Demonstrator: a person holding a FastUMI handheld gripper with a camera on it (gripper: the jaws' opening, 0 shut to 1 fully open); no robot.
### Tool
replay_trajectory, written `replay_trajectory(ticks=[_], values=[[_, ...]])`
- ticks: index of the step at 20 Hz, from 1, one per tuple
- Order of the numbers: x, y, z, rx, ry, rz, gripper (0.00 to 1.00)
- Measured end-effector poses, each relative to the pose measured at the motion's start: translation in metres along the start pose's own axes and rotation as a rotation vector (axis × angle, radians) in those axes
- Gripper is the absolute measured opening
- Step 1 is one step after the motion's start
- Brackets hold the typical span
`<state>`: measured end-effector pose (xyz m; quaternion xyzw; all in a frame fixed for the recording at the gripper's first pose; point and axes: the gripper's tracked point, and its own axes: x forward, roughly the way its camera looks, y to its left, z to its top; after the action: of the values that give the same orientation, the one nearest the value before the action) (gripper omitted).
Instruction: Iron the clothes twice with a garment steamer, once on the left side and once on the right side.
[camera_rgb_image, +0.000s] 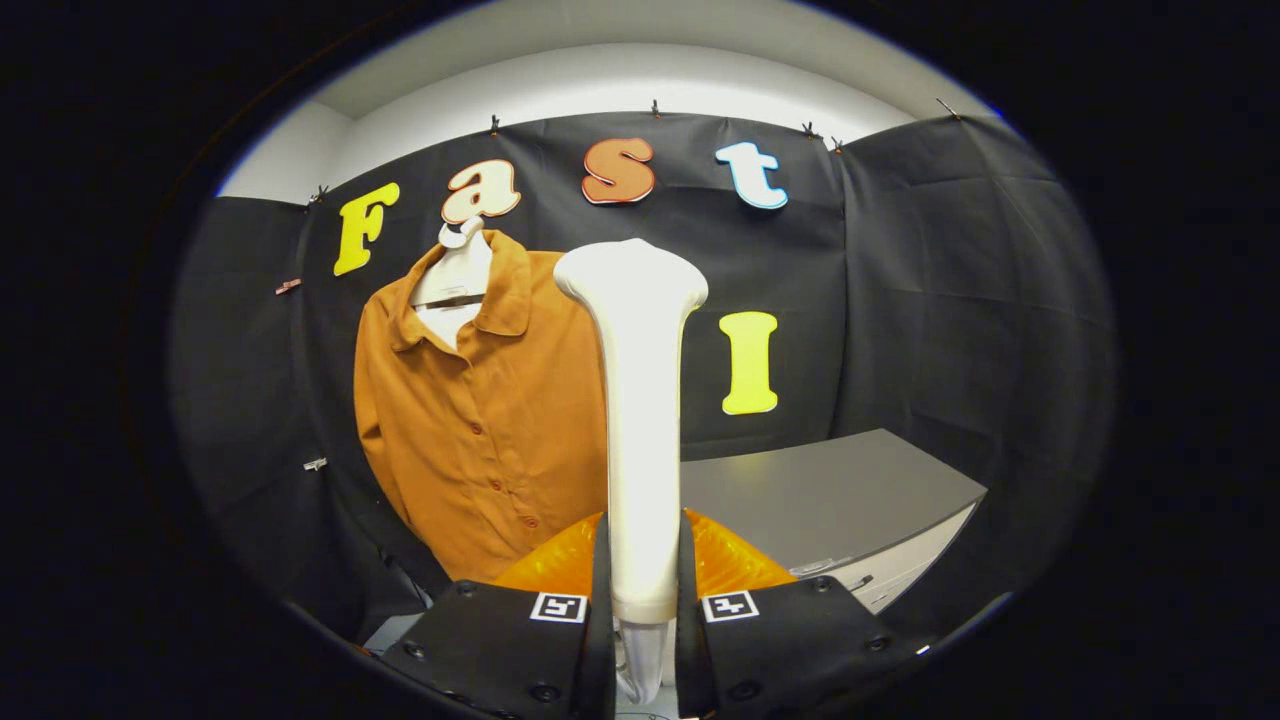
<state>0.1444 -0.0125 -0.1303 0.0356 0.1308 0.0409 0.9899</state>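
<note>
Shirt: an orange-brown buttoned shirt (480, 400) hangs on a pale hanger (455, 270) against the booth wall, left of centre in the frame, collar open, front facing out; it hangs beyond the fingers and to their left.
Steamer: a white garment steamer (640, 420) stands upright at the centre of the frame, its flared head at the top, apparently apart from the shirt, though its handle covers the shirt's right edge.
Gripper: the gripper (640, 610) sits at lower centre; its two fingers are closed narrowly, one on each side of the steamer's handle, and appear to press on it.
Table: a grey table (830, 500) lies at lower right, beyond the fingers.
Task position: judged, the steamer is in hand and no pass over the cloth has begun.
Risk: the hold is low on a tall handle, so the head could tip or twist when swung leftward; the loose shirt could swing off the hanger if pushed hard.
Writing: square coded markers on the finger housings; a small tag on the hanger is too small to read.
</note>
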Motion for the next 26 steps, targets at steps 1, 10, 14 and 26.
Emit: replay_trajectory(ticks=[1,10,14,26], values=[[0.000,0.010,-0.003,-0.003,0.008,0.009,0.27],[0.044,0.071,-0.008,-0.068,-0.002,-0.003,0.27],[0.070,0.089,-0.015,-0.097,0.009,0.007,0.27],[0.130,0.090,-0.054,-0.123,0.067,-0.031,0.27]])
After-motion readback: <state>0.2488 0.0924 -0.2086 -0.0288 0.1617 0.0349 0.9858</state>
